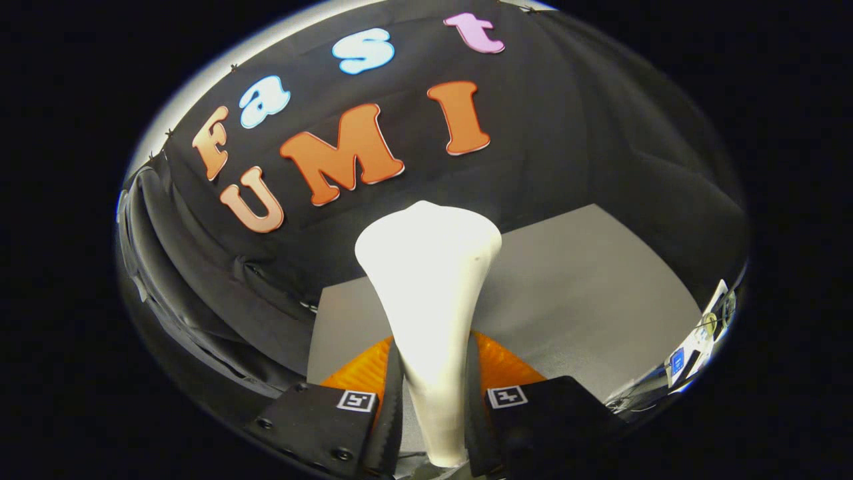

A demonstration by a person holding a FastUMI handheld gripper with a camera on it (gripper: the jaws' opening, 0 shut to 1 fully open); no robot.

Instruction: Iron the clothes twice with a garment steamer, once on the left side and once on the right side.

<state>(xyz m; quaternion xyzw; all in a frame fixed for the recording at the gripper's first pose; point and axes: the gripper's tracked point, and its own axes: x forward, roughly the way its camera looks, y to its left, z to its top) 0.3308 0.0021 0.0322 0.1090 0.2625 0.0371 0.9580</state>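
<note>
A white garment steamer (430, 280) stands up between my fingers, its narrow handle low between them and its wide head flaring out beyond the tips. My gripper (433, 387) is shut on the handle, both fingers pressing its sides. The view is tilted. Behind the steamer lies a grey tabletop (586, 287). An orange ribbed surface (503, 363) shows just behind the fingers on both sides of the handle; I cannot tell what it is. A dark garment or cloth (220, 287) hangs in folds off to the left of the fingers; whether it is the clothes is unclear.
The booth's black cloth wall (600, 133) rises behind the table. Small items with white and blue labels (693, 347) sit at the table's right edge. The grey tabletop stretches out to the right of the steamer.
</note>
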